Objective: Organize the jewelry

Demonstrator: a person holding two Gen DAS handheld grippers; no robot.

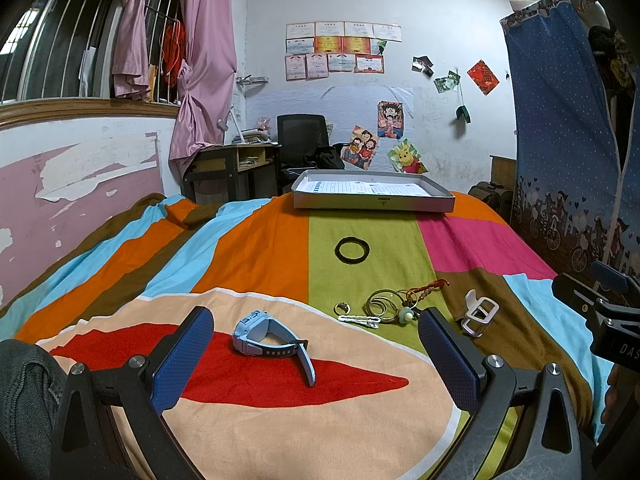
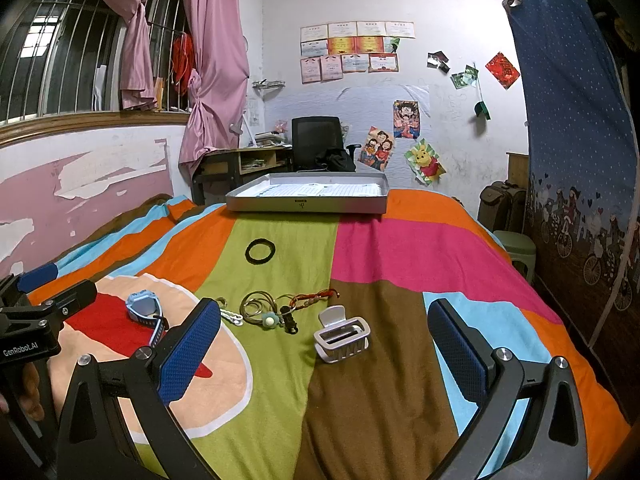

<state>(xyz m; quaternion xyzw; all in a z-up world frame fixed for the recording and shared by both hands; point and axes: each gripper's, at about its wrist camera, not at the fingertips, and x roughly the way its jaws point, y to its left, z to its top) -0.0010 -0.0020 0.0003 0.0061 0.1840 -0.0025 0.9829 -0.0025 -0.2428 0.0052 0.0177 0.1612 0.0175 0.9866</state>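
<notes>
A light blue watch [image 1: 272, 340] [image 2: 146, 312] lies on the striped bedspread, just ahead of my open left gripper [image 1: 316, 344] and between its blue pads. A white hair claw [image 2: 340, 336] [image 1: 480, 312] sits ahead of my open right gripper [image 2: 324, 340], nearer its left pad. Between them lie a tangle of rings, a keyring and a red cord [image 1: 394, 302] [image 2: 276, 308], plus a white hair clip [image 1: 358, 319] [image 2: 231, 316]. A black hair tie [image 1: 351, 249] [image 2: 260, 251] rests farther back. A grey shallow box [image 1: 372, 202] [image 2: 308, 204] lined with paper stands at the bed's far end.
The bedspread [image 2: 400, 248] covers the whole near area. A desk [image 1: 236, 160] and a black chair [image 2: 316, 140] stand behind the box. A blue fabric wardrobe [image 2: 580, 140], a suitcase [image 2: 500, 204] and a green stool [image 2: 516, 246] line the right side. The other gripper [image 1: 600, 312] shows at the right edge.
</notes>
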